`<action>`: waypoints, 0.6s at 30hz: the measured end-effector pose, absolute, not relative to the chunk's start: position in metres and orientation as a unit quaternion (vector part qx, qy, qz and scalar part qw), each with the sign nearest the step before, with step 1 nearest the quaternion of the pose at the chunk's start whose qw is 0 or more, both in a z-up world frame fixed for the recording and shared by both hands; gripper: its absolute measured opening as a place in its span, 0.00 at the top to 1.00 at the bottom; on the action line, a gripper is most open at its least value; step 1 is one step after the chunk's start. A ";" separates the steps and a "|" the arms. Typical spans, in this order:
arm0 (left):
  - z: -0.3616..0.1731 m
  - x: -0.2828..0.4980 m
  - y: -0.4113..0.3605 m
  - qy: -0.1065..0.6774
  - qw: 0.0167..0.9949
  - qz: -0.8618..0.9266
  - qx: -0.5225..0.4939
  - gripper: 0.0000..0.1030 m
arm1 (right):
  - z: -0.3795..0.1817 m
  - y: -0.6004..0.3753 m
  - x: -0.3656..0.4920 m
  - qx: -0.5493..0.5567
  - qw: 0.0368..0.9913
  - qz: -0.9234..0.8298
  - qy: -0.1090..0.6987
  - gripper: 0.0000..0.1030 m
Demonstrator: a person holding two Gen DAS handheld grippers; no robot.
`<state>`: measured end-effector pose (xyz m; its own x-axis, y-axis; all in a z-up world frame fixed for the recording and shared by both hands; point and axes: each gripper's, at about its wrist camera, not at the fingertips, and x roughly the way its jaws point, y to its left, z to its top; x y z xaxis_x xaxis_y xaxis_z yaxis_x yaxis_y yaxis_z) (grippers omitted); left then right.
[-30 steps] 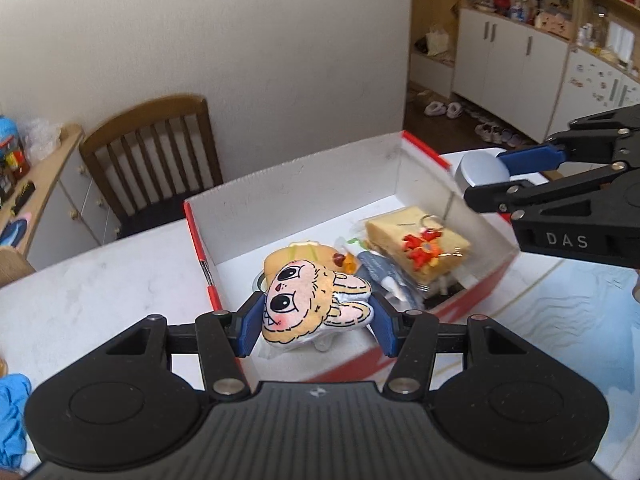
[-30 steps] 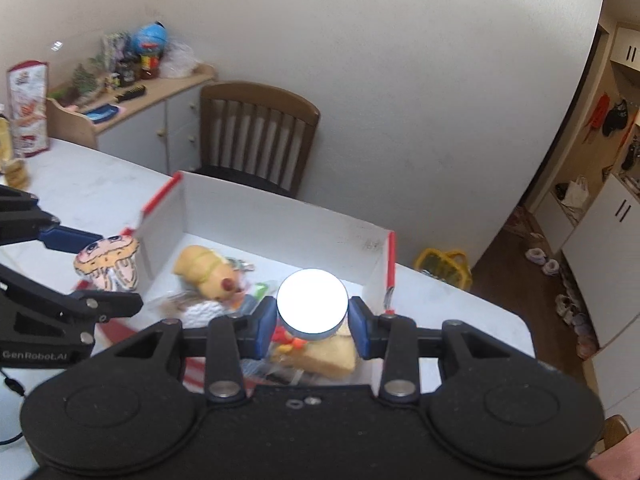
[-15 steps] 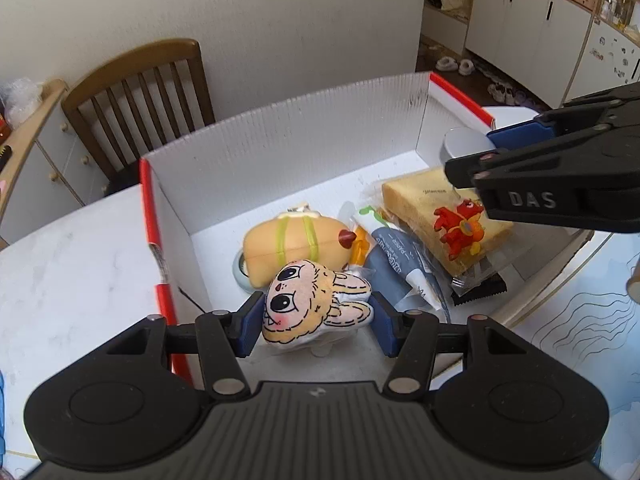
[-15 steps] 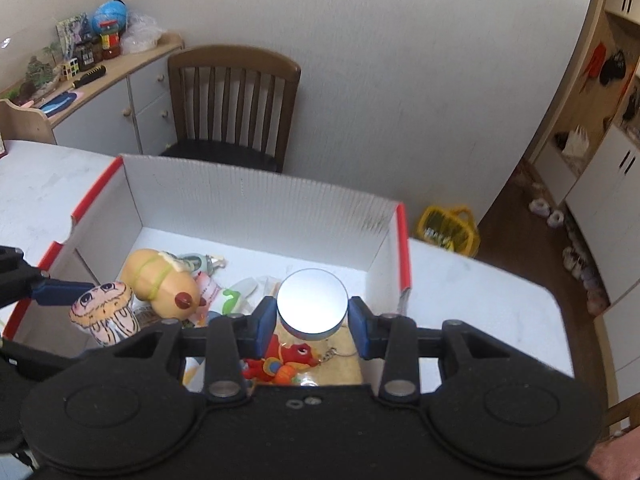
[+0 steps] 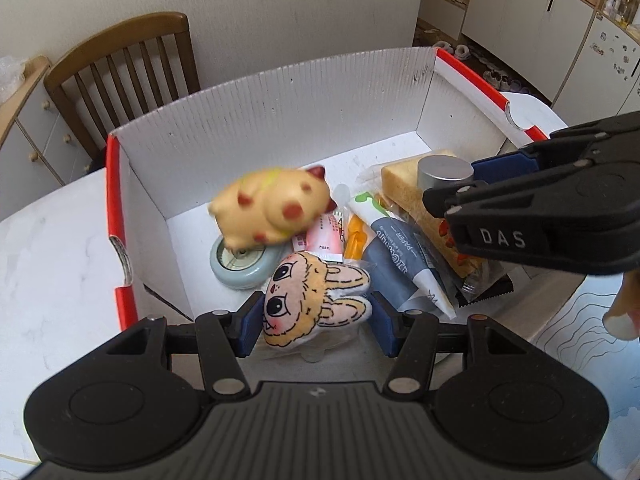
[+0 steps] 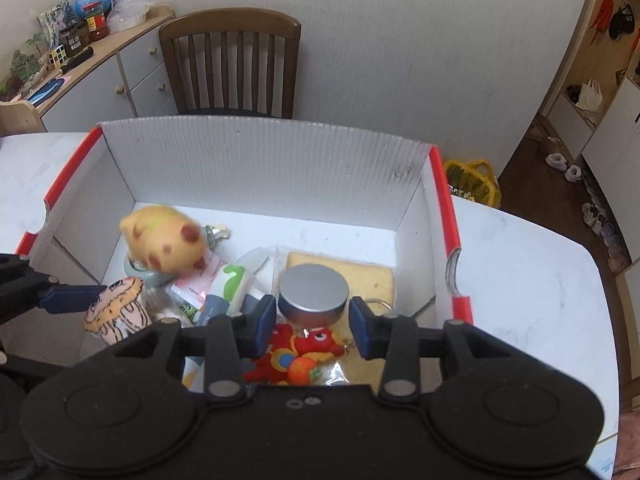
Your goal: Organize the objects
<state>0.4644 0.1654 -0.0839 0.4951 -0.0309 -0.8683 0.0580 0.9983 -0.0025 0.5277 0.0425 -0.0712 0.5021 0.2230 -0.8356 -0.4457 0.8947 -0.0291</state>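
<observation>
Cardboard box (image 6: 264,168) now lies beneath both grippers: the left gripper (image 5: 316,312) clutches a plush face (image 5: 312,300), while the right gripper (image 6: 312,322), jaws just easing apart, frees a silver tin (image 6: 313,290) onto the bread (image 6: 372,280).

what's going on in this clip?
A person is packing small items into a red-and-white box. The left claw grips a flat plush bunny low inside the box. The right claw, jaws just easing open, has a silver round tin between its pads, above the bread packet.
</observation>
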 end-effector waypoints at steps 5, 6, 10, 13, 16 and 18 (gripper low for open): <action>-0.088 0.467 0.167 0.506 0.862 -0.030 0.005 0.47 | -0.068 0.040 0.524 -0.118 0.860 0.198 0.455 0.52; -0.087 0.467 0.167 0.506 0.862 -0.030 0.003 0.46 | -0.066 0.038 0.523 -0.116 0.861 0.200 0.452 0.51; -0.084 0.463 0.167 0.497 0.867 -0.032 -0.002 0.41 | -0.055 0.031 0.519 -0.106 0.866 0.207 0.443 0.48; -0.079 0.459 0.166 0.489 0.871 -0.031 -0.003 0.39 | -0.047 0.024 0.512 -0.099 0.869 0.213 0.435 0.38; -0.071 0.454 0.166 0.477 0.878 -0.031 -0.008 0.36 | -0.038 0.018 0.504 -0.096 0.874 0.222 0.422 0.36; -0.063 0.450 0.165 0.467 0.884 -0.027 -0.007 0.33 | -0.033 0.015 0.499 -0.093 0.875 0.225 0.418 0.36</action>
